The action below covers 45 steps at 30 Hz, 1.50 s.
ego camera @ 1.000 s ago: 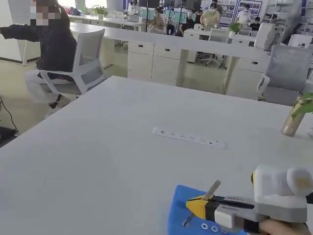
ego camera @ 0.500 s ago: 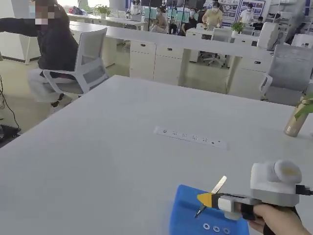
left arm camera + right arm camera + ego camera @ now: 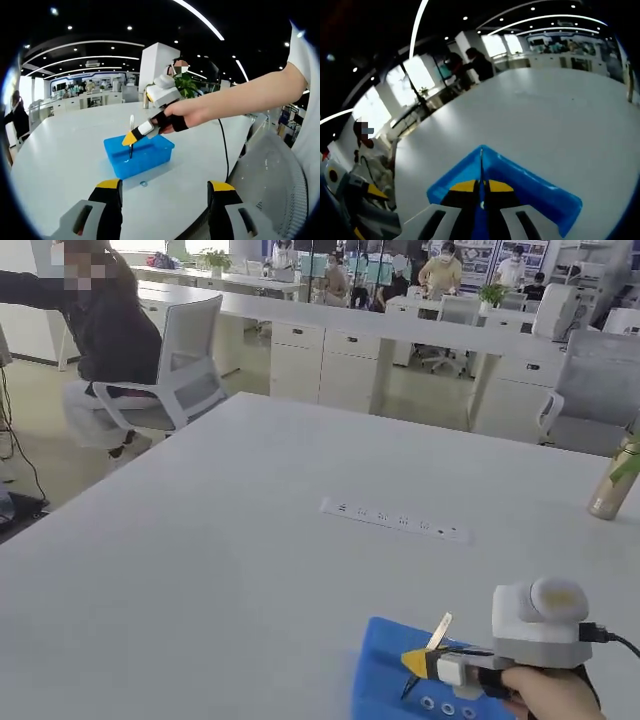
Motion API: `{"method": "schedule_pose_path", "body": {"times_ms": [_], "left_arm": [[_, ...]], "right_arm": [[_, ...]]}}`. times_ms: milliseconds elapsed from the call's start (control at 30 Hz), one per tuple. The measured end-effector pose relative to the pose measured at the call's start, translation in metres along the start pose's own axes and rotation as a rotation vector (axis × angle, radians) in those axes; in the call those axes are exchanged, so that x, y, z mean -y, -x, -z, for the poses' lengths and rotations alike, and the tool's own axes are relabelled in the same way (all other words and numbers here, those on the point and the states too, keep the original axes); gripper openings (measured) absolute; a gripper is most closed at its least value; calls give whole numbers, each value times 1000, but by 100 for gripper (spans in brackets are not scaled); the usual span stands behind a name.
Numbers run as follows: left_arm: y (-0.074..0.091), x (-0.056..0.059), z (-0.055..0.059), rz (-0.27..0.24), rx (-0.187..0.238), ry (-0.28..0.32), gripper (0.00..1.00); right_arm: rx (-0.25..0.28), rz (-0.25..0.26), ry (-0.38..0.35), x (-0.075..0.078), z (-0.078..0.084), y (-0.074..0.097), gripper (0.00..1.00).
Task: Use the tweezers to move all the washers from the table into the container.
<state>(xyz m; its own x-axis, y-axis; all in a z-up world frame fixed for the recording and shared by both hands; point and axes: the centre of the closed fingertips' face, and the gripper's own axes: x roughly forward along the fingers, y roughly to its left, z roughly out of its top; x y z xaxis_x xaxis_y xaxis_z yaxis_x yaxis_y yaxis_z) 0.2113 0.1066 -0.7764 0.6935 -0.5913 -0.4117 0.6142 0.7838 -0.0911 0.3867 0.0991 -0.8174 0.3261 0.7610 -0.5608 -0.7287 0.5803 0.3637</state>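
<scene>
One washer (image 3: 143, 183) on the table (image 3: 65, 150), three in the container (image 3: 150, 155)

Three washers (image 3: 447, 708) lie in a row on the floor of the blue container, toward its near side in the head view. The right gripper (image 3: 412, 664), held in a hand (image 3: 548, 695), is clenched on the tweezers (image 3: 440, 630) and hangs over the container. The tweezers stand nearly upright, with their lower tips down inside it; whether the tips touch anything cannot be told. The single washer rests on the bare table just beside the container wall that faces the left gripper (image 3: 165, 186), between that wall and the gripper. The left gripper hangs low over the table, well apart from the container, its jaws spread wide with nothing between them. Farther off, a white power strip (image 3: 395, 520) lies across the middle of the table, a bottle (image 3: 612, 490) stands at the far right, and a person sits on an office chair (image 3: 185, 375) beyond the table's far left side
</scene>
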Motion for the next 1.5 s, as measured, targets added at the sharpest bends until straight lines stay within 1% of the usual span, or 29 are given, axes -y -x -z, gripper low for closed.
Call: {"method": "schedule_pose_path", "body": {"times_ms": [167, 367, 433, 500, 633, 700, 733, 767, 800, 900, 933, 1000, 1033, 1067, 1100, 1133, 1200, 1267, 1300, 1333, 1500], "left_arm": [[0, 1, 1, 3, -4, -1, 69], [0, 2, 2, 8, -14, -7, 69], [0, 2, 2, 8, -13, -7, 70], [1, 2, 1, 8, -12, -6, 70], [0, 2, 2, 9, -12, -5, 70], [0, 2, 2, 10, -13, -6, 69], [0, 3, 2, 11, -14, -6, 69], [0, 3, 2, 12, -14, -6, 69], [0, 3, 2, 13, -16, -7, 69], [0, 4, 3, 16, -19, -10, 69], [0, 4, 3, 17, -19, -9, 69], [-1, 4, 4, 17, -22, -9, 69], [-1, 4, 4, 17, -22, -9, 69], [-1, 4, 4, 18, -22, -9, 69], [-1, 4, 4, 17, -22, -10, 69], [-1, 4, 4, 17, -22, -9, 69], [-1, 4, 4, 16, -22, -8, 69], [0, 4, 4, 15, -22, -9, 69], [0, 4, 4, 15, -22, -8, 69], [0, 4, 4, 14, -22, -8, 69], [0, 3, 4, 10, -22, -8, 69]], "right_arm": [[7, 8, -8, 2, -1, 0, 3], [9, 1, 28, -2, 1, 3, 4], [35, -7, 26, -3, -2, 6, 4], [59, -2, 27, -3, -5, 10, 4], [107, -17, 32, -12, -12, 21, 4], [128, -38, 38, -18, -15, 27, 4], [131, -63, 36, -25, -14, 30, 4], [133, -77, 30, -29, -14, 32, 4], [149, -94, 22, -33, -15, 35, 4], [168, -151, -7, -48, -14, 41, 4], [167, -162, -4, -52, -13, 42, 4], [154, -202, 6, -65, -8, 43, 4], [142, -212, 14, -69, -4, 43, 4], [123, -225, 37, -77, 2, 42, 4], [89, -238, 77, -83, 10, 40, 4], [67, -240, 101, -85, 16, 39, 4], [23, -232, 155, -89, 28, 34, 4], [-6, -226, 175, -89, 36, 29, 4], [-13, -223, 181, -89, 38, 28, 4], [-33, -203, 217, -88, 42, 26, 4], [-77, -187, 294, -91, 51, 18, 4]]}}
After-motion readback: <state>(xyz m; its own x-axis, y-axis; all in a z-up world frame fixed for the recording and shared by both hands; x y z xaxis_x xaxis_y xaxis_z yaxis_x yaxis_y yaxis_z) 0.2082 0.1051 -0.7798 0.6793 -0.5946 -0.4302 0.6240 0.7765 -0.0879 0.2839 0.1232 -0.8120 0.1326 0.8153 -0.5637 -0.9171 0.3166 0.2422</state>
